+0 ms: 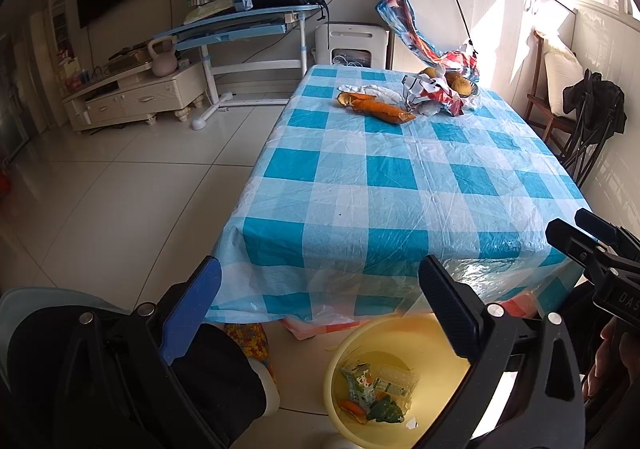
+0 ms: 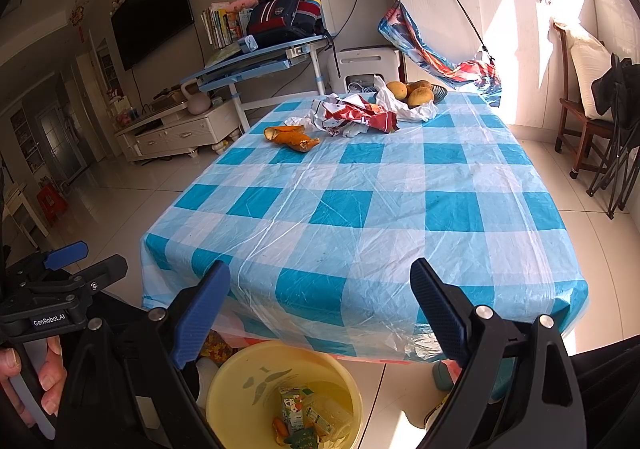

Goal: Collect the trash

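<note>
Yellow bin (image 1: 340,365) below both wide-spread, unladen tools.

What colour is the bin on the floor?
The bin is pale yellow, clearest in the right wrist view.

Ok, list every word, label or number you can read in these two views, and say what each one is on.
"GenRobot.AI": white label on the left gripper, seen in the right wrist view.
"DAS": letters cut off at the frame edge, on the right gripper, seen in the left wrist view.
"4" or "H": a white character on the red crumpled wrapper; uncertain.
Drink carton in the yellow bin: print too small.
Book spines on the desk: blurred.
</note>
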